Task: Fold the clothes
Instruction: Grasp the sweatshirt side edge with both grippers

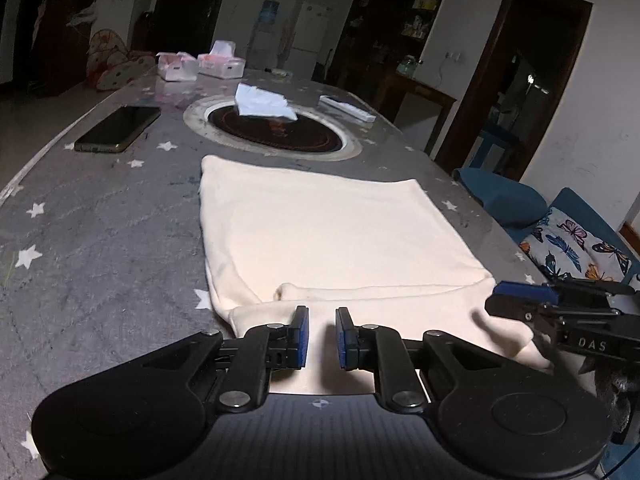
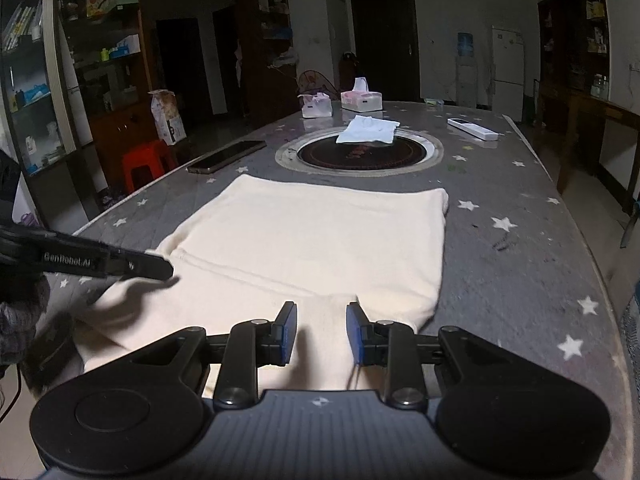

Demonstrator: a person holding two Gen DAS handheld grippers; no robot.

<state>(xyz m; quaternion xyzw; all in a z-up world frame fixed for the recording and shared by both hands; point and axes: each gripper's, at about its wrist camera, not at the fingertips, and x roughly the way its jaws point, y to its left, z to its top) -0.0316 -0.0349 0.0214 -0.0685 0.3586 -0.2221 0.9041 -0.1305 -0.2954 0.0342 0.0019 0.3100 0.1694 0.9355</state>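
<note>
Left wrist view: the left tool and right tool both hover released, pads apart, over the near hem of the cream garment spread flat at the worktop's near edge.

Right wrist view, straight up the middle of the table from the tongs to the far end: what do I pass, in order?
Right tongs, open → cream folded knit garment → round dark inset hotplate with metal ring → white folded cloth lying on it → white-and-pink tissue box.
</note>
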